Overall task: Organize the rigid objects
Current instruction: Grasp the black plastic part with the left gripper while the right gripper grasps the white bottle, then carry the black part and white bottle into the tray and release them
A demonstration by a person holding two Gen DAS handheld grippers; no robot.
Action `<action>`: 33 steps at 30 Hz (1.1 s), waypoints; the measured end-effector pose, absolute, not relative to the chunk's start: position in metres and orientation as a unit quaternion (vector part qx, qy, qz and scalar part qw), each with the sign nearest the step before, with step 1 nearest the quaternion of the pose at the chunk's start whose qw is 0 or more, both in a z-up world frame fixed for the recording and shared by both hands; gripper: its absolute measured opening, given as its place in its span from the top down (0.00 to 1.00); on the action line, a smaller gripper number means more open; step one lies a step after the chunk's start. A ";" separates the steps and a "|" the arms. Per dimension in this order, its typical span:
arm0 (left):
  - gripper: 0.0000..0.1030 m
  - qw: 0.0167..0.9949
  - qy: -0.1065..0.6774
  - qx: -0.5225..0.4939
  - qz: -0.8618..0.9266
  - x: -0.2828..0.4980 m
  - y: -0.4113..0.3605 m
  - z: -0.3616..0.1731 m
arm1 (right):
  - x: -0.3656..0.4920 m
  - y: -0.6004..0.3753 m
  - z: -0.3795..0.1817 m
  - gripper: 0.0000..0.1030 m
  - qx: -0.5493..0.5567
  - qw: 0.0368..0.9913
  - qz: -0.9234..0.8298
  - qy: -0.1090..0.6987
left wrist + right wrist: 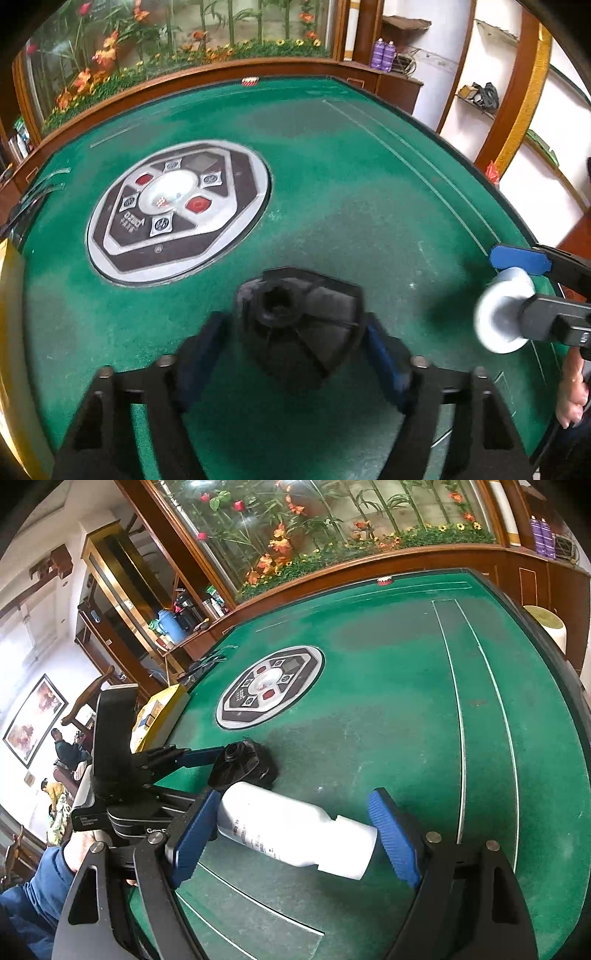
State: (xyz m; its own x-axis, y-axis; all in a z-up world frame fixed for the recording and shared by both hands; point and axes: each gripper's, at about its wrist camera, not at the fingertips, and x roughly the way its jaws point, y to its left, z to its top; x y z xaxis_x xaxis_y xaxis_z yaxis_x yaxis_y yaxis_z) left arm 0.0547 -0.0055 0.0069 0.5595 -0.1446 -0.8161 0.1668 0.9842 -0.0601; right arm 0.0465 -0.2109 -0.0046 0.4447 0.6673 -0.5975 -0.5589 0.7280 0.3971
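1. Our left gripper [295, 332] straddles the black ribbed plastic piece [299, 321], which sits on the green felt table [369, 184] near the front edge, just in front of the round control panel [177, 210]. The blue pads [384, 354] stand at both sides of it, but the blur keeps us from telling whether they press on it, so we cannot call it grasped.
2. Our right gripper [295, 834] holds the white bottle [295, 830] endwise, one pad on its base and the other on its cap, the bottle lying across the jaws just above the felt and just beside the black piece.
3. We judge the black piece hard, light and hollow, with a round socket on top. Its sloped ribbed flanks could let the pads slide, so we would take it low, across its widest part.
4. The bottle looks smooth, rigid and light. Held by its ends it could pivot or slip; a grip across the body would seem steadier.
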 end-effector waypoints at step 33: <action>0.32 0.919 0.383 -0.088 -0.044 -0.047 0.091 0.053 | 0.040 -0.168 -0.017 0.20 0.049 0.836 0.356 0.414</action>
State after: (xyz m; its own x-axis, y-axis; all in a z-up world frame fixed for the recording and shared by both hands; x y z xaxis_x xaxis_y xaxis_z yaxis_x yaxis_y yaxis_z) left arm -0.0465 0.0911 0.0528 0.7027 -0.1483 -0.6959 0.0142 0.9808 -0.1947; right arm 0.0399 -0.1684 -0.0170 0.4037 0.6367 -0.6570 -0.5549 0.7413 0.3775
